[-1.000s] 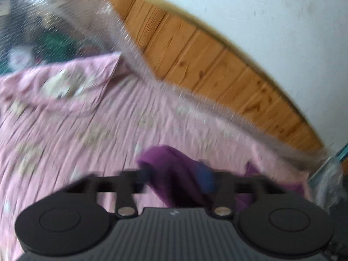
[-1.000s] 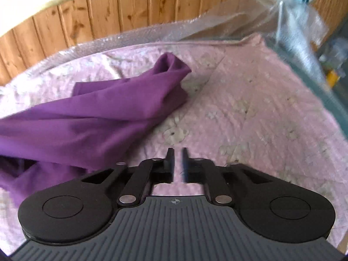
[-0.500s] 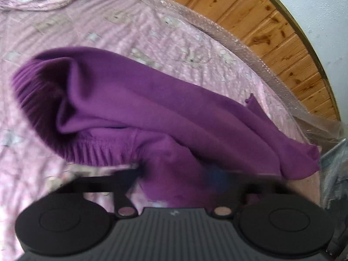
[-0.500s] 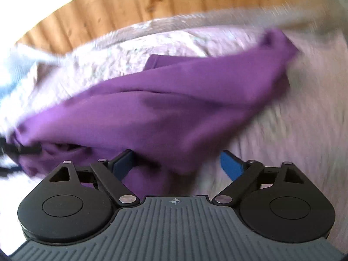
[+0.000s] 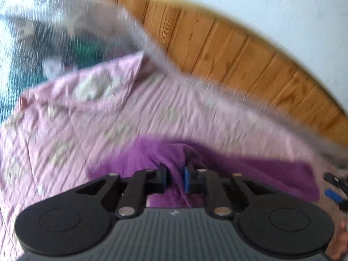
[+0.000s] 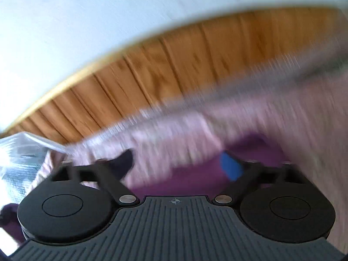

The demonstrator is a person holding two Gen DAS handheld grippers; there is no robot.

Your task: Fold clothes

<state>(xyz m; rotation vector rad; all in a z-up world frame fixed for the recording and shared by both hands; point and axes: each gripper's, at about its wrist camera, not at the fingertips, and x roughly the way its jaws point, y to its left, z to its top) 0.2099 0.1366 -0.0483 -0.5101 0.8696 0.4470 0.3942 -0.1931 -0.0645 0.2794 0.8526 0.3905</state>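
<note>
A purple garment (image 5: 250, 169) lies bunched on a pink patterned bedsheet (image 5: 130, 113). My left gripper (image 5: 175, 179) is shut on a fold of the purple garment, which rises between its blue pads. In the right wrist view, my right gripper (image 6: 180, 165) is open wide, its fingers spread just above the purple garment (image 6: 195, 180), with nothing between them. That view is blurred by motion. The right gripper's fingers also show at the right edge of the left wrist view (image 5: 335, 187).
A wooden panelled wall (image 5: 239, 52) with white wall above runs behind the bed. Clear bubble-wrap plastic (image 5: 65, 21) lines the bed's far edge and left corner. Green fabric (image 5: 87, 52) shows through it at the left.
My left gripper has closed tighter on the garment and lowered it toward the sheet. My right gripper, shut a second ago, has opened wide and swung up toward the wall.
</note>
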